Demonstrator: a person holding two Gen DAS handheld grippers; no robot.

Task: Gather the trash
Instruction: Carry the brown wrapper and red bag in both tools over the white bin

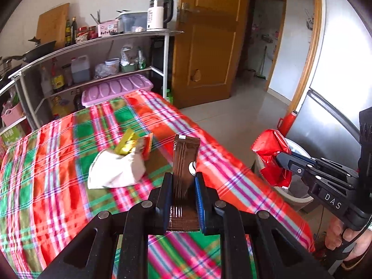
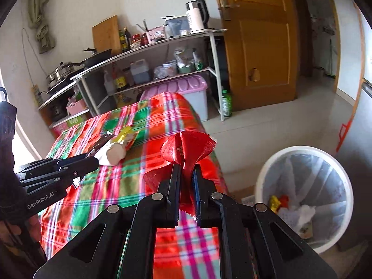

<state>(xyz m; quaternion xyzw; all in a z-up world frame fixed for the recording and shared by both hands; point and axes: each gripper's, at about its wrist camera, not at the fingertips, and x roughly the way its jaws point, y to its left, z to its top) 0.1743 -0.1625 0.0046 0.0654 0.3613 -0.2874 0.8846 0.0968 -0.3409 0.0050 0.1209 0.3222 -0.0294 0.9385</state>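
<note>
My left gripper (image 1: 183, 181) pinches a brown snack sachet (image 1: 186, 160) upright at 6 o'clock over the plaid tablecloth (image 1: 58, 162), and my right gripper (image 2: 186, 174) is pressed together on a crumpled red wrapper (image 2: 186, 148), held at the table's edge with the white trash bin (image 2: 302, 158) down at 4 o'clock, already holding scraps. Farther along the cloth, at 11 o'clock, lie a crumpled white tissue (image 1: 116, 169) and a yellow wrapper (image 1: 127, 141) touching it. Beyond stand a lilac-lidded storage box (image 1: 116, 88), a metal shelf rack (image 1: 93, 46) with bottles and a kettle (image 1: 159, 14), and a wooden door (image 1: 209, 46) at 1 o'clock.
</note>
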